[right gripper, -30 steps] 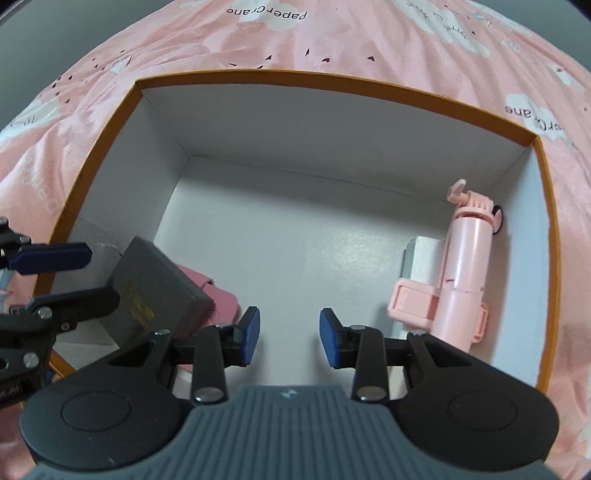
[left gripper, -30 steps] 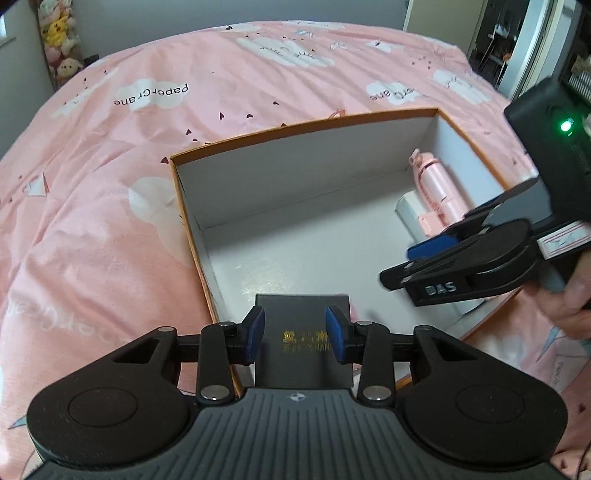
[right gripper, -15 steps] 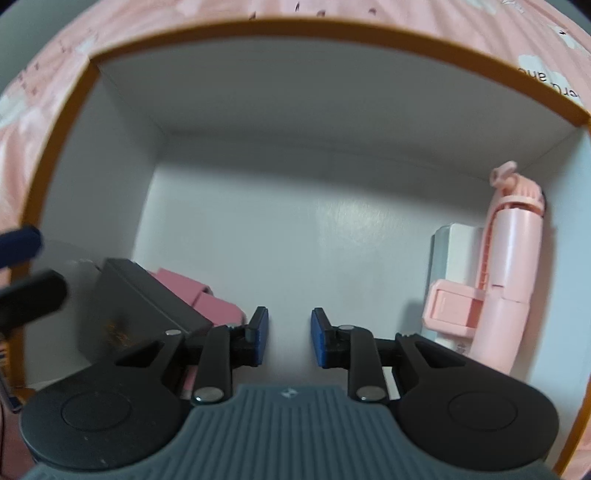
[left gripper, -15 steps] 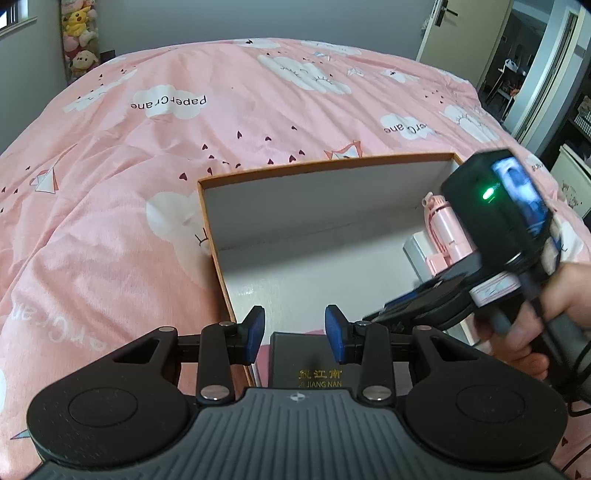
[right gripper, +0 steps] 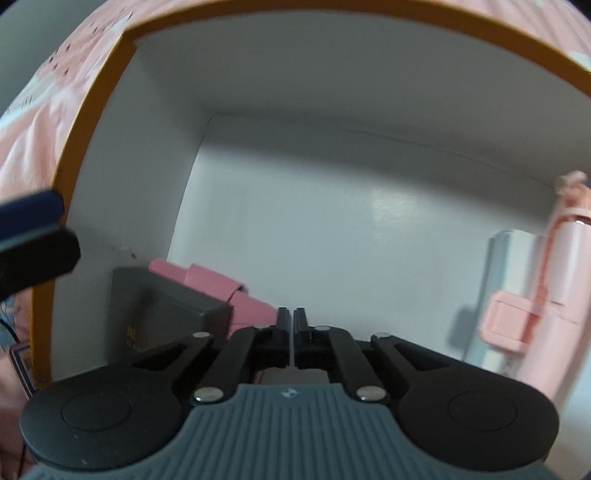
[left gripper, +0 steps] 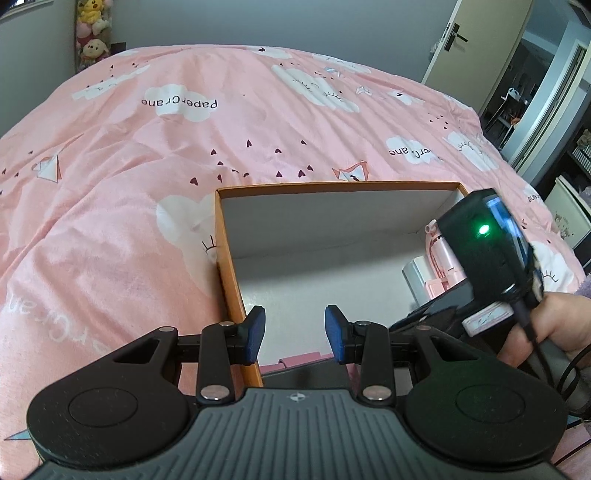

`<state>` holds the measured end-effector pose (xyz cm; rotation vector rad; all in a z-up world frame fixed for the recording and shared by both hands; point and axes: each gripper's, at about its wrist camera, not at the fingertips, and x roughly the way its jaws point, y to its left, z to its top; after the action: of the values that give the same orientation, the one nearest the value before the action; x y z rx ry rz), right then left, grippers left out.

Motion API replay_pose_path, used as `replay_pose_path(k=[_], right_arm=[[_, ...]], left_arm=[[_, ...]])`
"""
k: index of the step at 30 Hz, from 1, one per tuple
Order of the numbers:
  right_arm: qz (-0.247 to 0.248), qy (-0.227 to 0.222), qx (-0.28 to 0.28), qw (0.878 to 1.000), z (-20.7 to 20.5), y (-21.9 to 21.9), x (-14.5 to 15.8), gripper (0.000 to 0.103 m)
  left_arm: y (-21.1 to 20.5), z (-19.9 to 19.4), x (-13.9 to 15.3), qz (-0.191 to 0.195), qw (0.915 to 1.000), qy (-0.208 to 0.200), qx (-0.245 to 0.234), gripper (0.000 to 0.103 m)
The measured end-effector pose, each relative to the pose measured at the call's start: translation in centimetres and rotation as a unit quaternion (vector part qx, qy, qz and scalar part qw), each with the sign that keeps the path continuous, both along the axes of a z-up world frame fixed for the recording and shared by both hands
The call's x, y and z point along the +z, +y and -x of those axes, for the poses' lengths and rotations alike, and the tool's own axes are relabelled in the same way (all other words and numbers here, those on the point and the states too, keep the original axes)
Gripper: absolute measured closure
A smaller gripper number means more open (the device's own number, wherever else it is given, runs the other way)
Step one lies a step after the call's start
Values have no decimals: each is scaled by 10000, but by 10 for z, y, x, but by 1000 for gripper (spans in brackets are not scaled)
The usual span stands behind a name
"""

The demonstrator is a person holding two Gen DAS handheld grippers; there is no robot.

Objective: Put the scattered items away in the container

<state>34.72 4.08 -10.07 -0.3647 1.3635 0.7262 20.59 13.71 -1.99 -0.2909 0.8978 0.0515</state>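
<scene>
An orange-rimmed cardboard box (left gripper: 221, 236) with a white inside sits on the pink bed. In the right wrist view its wall (right gripper: 280, 88) fills the frame. A dark grey box (right gripper: 162, 317) lies in the near left corner on a pink item (right gripper: 218, 288). A pink bottle (right gripper: 565, 266) lies on a white box (right gripper: 509, 266) at the right; the bottle also shows in the left wrist view (left gripper: 439, 254). My left gripper (left gripper: 294, 332) is open and empty above the box's near left edge. My right gripper (right gripper: 293, 325) is shut with nothing between its fingers, low inside the box.
The pink duvet (left gripper: 147, 184) with cloud prints surrounds the box. Stuffed toys (left gripper: 90, 33) hang on the far wall at the left. An open door (left gripper: 476, 55) is at the far right. A hand holds the right gripper's body (left gripper: 487, 243) over the box's right side.
My left gripper let go of the dark grey box and drew back and up. My right gripper went lower into the box and shut its fingers.
</scene>
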Motion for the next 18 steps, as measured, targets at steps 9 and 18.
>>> replay_pose_path(k=[9,18], right_arm=[[-408,510,155,9977,17,1,11,99],[-338,118,182,9992,29,-9,18,92]], left_arm=[[-3,2,-3,20,10000,45,-28,62],[-8,12,0,25,9999,32,-96,62]])
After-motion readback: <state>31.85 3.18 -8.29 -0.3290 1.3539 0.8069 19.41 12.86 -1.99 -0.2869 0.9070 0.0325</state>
